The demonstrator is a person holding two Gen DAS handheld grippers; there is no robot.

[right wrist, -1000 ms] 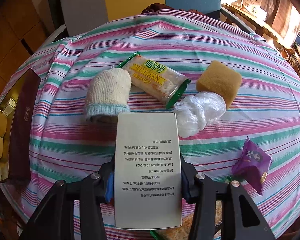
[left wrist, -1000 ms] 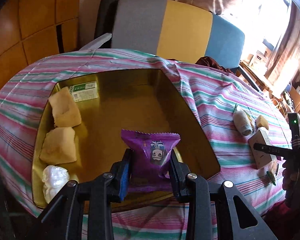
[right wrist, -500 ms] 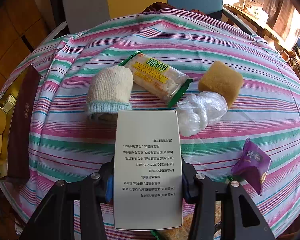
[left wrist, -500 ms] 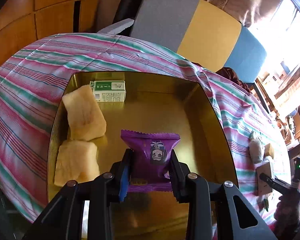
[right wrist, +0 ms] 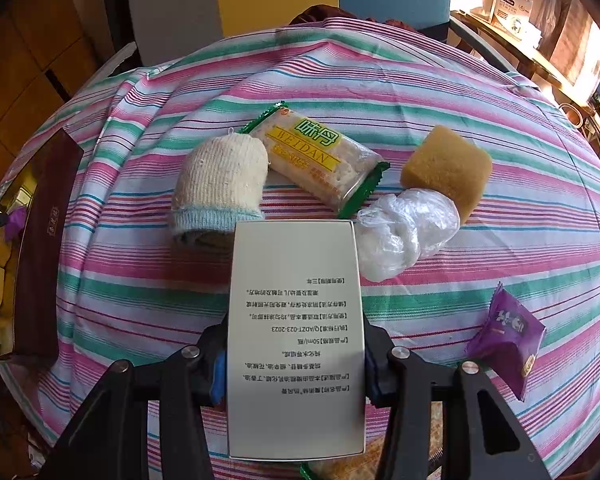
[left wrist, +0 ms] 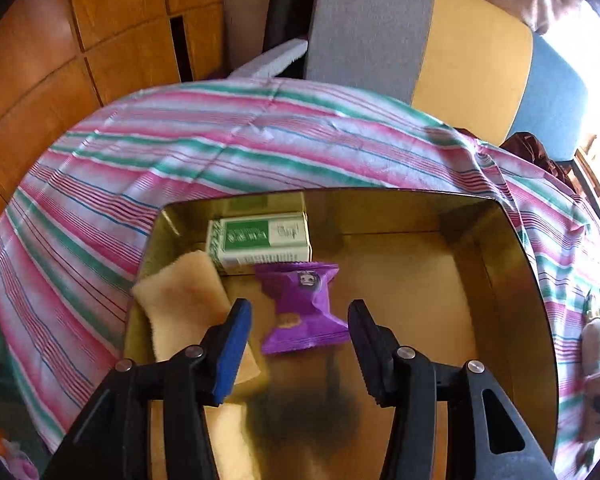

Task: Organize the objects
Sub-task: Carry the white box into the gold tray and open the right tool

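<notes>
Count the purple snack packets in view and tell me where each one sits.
2. One purple packet lies in the gold tray, between the opening jaws of the left gripper, untouched. Another purple packet lies on the striped tablecloth. Others may be hidden.

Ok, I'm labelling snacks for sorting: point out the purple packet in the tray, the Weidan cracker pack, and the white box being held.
purple snack packet [left wrist: 304,312], left wrist view, middle of wrapper.
Weidan cracker pack [right wrist: 320,156], right wrist view, yellow label.
white printed box [right wrist: 296,320], right wrist view, printed face.
</notes>
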